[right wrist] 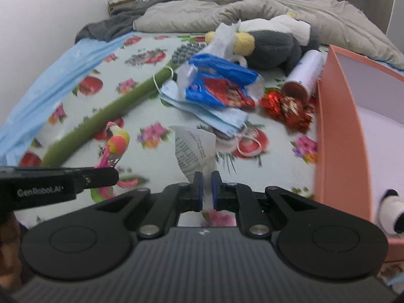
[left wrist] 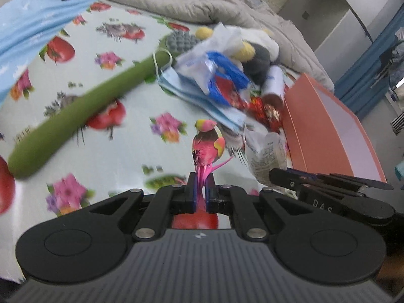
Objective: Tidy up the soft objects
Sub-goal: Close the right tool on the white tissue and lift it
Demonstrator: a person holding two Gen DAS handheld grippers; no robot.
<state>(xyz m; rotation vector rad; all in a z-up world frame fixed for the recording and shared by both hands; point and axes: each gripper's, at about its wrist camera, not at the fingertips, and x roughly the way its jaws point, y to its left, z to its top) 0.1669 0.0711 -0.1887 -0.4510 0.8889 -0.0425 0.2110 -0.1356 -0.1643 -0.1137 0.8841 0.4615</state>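
My left gripper (left wrist: 200, 188) is shut on the tail of a pink feather bird (left wrist: 208, 146), held upright above the flowered bedsheet; the bird also shows in the right wrist view (right wrist: 115, 146). My right gripper (right wrist: 207, 186) is shut on a crumpled white receipt (right wrist: 193, 149), which also shows in the left wrist view (left wrist: 266, 156). Behind lies a pile: blue face masks (right wrist: 209, 111), a blue-and-red plastic bag (right wrist: 222, 85), a grey, white and yellow plush toy (right wrist: 272, 45), a red foil wrapper (right wrist: 287, 108) and a white tube (right wrist: 305, 75). A long green plush stick (left wrist: 83, 108) lies to the left.
An open orange box (right wrist: 333, 131) stands on the right, with a black-and-white plush (right wrist: 391, 212) inside. A beige quilt (right wrist: 252, 7) and dark clothes (right wrist: 113, 27) lie at the back. A blue sheet (left wrist: 30, 27) runs along the left. A white cabinet (left wrist: 335, 7) stands beyond the bed.
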